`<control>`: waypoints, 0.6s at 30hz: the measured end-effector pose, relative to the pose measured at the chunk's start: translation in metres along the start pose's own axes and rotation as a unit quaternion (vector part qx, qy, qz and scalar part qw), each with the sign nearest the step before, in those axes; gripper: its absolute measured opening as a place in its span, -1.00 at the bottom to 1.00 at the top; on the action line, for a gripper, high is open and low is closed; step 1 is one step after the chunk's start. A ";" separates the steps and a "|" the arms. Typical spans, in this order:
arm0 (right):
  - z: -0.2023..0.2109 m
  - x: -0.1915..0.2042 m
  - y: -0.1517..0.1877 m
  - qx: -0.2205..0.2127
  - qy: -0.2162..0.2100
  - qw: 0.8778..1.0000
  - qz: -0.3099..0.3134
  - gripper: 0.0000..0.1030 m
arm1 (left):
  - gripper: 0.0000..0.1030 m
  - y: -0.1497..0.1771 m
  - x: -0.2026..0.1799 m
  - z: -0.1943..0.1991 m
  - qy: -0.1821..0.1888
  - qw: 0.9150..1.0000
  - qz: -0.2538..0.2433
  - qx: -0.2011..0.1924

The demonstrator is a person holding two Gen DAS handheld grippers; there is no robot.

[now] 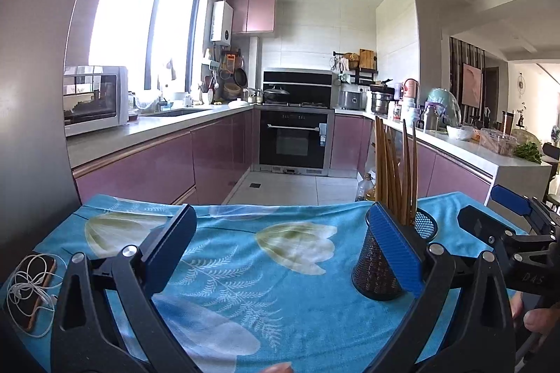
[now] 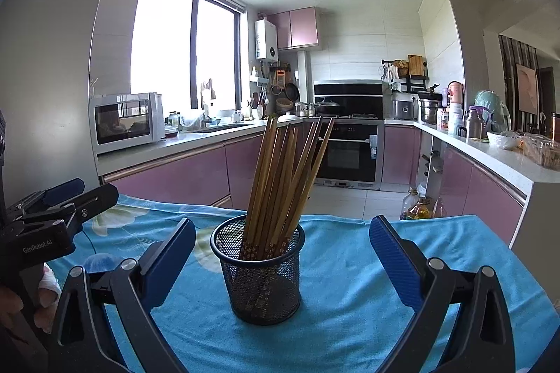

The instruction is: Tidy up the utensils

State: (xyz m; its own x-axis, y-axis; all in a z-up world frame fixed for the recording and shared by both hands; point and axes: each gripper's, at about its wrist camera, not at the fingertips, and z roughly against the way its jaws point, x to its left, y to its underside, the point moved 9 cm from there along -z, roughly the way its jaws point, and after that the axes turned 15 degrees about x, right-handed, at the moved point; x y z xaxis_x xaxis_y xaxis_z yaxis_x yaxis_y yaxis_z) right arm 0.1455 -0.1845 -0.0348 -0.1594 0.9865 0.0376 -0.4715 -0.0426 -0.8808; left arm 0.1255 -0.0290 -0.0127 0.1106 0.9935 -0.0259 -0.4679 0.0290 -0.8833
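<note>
Left wrist view: the left gripper (image 1: 280, 254) stands spread wide with nothing between its 2 blue pads, low in the frame over the blue floral cloth (image 1: 245, 268). 1 black mesh cup (image 1: 379, 271) sits at lower right, partly behind the right pad, holding wooden chopsticks (image 1: 395, 170). 1 phone (image 1: 38, 296) with white earphones lies at lower left.

Right wrist view: the right gripper (image 2: 281, 257) is also spread, empty. The mesh cup (image 2: 260, 282) stands upright at centre between its pads, touching neither, with roughly 10 chopsticks (image 2: 287, 177) fanned upward.
</note>
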 end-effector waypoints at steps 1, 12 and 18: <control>0.000 0.000 0.001 -0.001 0.002 1.000 0.001 0.87 | 0.89 -0.001 0.000 0.001 -0.001 1.000 0.000 -0.002; 0.010 0.001 0.002 -0.018 0.010 1.000 0.002 0.87 | 0.89 0.002 -0.002 0.008 -0.016 1.000 -0.002 -0.015; 0.011 0.002 0.005 -0.019 0.013 1.000 0.003 0.87 | 0.89 0.002 -0.006 0.013 -0.016 1.000 -0.003 -0.020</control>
State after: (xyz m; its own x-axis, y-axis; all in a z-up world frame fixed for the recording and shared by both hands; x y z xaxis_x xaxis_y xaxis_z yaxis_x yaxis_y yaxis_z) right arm 0.1331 -0.1843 -0.0338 -0.1393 0.9901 0.0200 -0.4378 -0.0435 -0.8980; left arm 0.1131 -0.0333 -0.0081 0.0842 0.9964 -0.0067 -0.4319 0.0305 -0.9014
